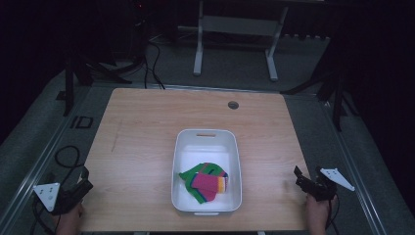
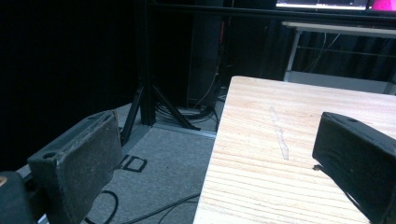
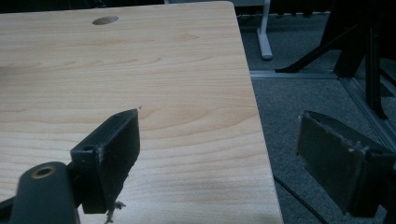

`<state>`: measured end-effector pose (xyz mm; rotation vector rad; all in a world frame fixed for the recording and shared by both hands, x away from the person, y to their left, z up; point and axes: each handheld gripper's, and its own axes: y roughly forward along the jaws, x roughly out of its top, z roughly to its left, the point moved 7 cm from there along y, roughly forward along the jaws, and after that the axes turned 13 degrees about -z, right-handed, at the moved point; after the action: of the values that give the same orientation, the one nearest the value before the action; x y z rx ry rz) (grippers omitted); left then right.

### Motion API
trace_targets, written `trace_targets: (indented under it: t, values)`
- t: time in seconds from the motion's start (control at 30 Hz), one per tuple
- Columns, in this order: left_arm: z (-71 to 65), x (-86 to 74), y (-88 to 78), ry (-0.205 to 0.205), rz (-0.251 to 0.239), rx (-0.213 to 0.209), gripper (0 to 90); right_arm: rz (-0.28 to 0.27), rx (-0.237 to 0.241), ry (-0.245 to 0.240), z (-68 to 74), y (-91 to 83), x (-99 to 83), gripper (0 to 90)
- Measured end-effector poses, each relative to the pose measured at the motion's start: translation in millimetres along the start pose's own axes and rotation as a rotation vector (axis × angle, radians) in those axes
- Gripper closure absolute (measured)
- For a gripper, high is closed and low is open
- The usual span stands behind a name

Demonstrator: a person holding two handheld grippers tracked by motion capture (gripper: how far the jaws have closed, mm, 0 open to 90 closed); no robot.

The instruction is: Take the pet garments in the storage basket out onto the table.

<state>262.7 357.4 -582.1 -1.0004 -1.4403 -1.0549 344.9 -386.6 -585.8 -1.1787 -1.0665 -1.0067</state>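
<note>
A white plastic bin [image 1: 207, 137] sits on the wooden table [image 1: 147, 132], right of its middle. Inside it lies a bundle of bright cloth [image 1: 208, 180] in green, pink, orange and yellow. My left gripper [image 1: 84, 181] hovers at the table's near left corner, open, with nothing between its jaws. In the left gripper view the gripper [image 2: 219, 154] straddles the table's left edge. My right gripper [image 1: 302, 177] is at the near right edge, open and empty. In the right gripper view its jaws stand wide, the gripper [image 3: 219, 140] straddling the table's right edge.
A round cable hole [image 1: 233, 105] is cut into the table near its far edge. A white desk frame [image 1: 235, 44] stands on the grey carpet beyond. Black tripod legs [image 1: 337, 93] stand right of the table, and cables [image 1: 66, 156] lie on the floor at left.
</note>
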Motion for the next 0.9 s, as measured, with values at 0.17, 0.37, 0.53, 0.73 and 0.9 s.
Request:
trace_targets:
  t: [0.17, 0.37, 0.53, 0.73, 0.9]
  values:
    - [-0.1, 0.0, 0.0, 0.000, 0.000, -0.002, 1.8, 0.013, -0.003, -0.002, -0.4, 0.5, -0.8, 13.7]
    - [0.3, -0.1, 0.0, -0.005, 0.002, -0.005, 1.8, 0.067, 0.003, -0.040, 2.6, 3.0, -4.2, 13.7]
    - [0.0, -0.2, 0.3, -0.008, 0.006, -0.013, 1.8, 0.111, 0.040, -0.074, 7.1, 1.9, -7.9, 14.3]
    - [0.6, -0.3, 0.5, -0.017, 0.009, -0.020, 1.8, 0.198, 0.177, -0.044, 14.3, 2.6, -14.2, 14.2]
    - [0.6, -0.3, 0.7, -0.021, 0.011, -0.022, 1.8, 0.235, 0.299, -0.075, 24.4, 0.1, -17.3, 13.9]
